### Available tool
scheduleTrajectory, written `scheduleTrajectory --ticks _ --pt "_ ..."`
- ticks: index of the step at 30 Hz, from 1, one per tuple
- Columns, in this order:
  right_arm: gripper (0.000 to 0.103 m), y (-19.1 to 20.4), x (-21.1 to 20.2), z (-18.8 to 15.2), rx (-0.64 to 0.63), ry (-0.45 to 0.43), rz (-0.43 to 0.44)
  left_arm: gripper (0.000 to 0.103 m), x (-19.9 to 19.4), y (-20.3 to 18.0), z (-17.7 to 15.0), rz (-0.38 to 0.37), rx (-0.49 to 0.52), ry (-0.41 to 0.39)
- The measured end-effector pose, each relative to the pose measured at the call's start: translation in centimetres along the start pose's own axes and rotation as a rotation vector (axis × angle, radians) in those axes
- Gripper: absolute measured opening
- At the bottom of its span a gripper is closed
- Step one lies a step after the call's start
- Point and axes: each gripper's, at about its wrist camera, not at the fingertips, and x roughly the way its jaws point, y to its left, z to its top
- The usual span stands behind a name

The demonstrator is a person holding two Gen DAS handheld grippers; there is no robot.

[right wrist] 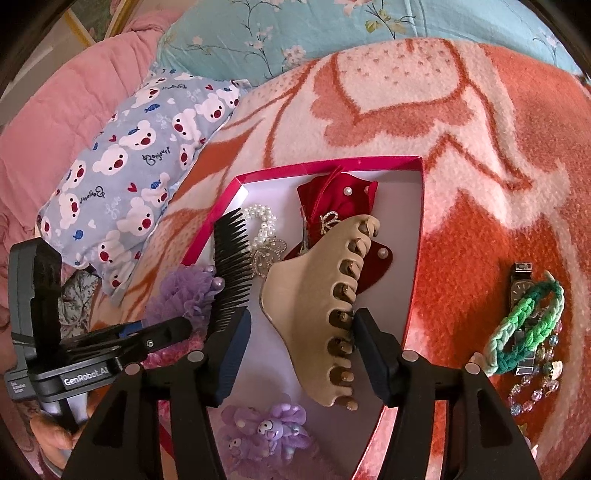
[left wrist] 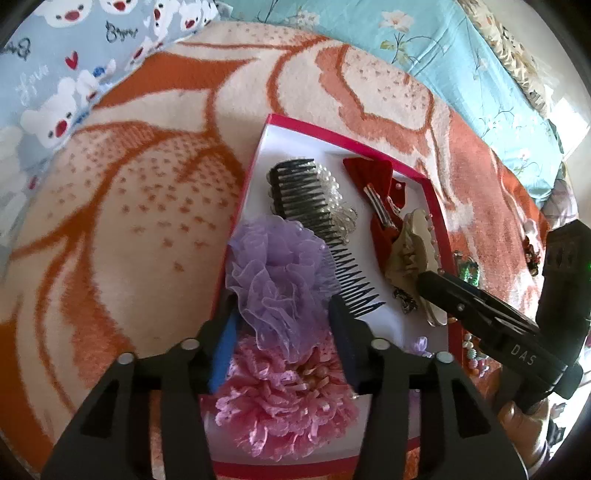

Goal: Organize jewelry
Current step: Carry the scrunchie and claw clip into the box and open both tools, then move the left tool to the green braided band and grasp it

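A red-rimmed white box lies on the blanket. It holds a black comb, a pearl hairpiece, a red velvet bow, a beige claw clip, a lilac mesh scrunchie, a pink flower and a purple cartoon clip. My left gripper is open with the lilac scrunchie between its fingers. My right gripper is open around the beige claw clip.
On the blanket right of the box lie a green braided band, a watch and a clear bead bracelet. A bear-print pillow and a floral teal pillow lie behind the box.
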Motion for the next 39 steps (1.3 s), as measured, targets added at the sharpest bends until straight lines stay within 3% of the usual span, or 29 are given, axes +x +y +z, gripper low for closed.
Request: scheduleTrajectory --ticks 16,31,39 --pt "0.063 0.0 -3.5 -0.6 0.018 -0.042 0.025 0.053 -2.5 -0.1 -0.9 0.007 0.003 -0.028" --pt "0.063 -6.4 -11.8 -3.3 0.123 -0.134 -0.068 0.053 -4.5 -5.6 -2.0 -0.062 0.112 -0.044" --pt "0.063 -9.1 -13.3 -5.3 0.163 -0.137 -0.122 0.053 -4.1 -8.7 -3.0 -0.085 0.168 -0.022"
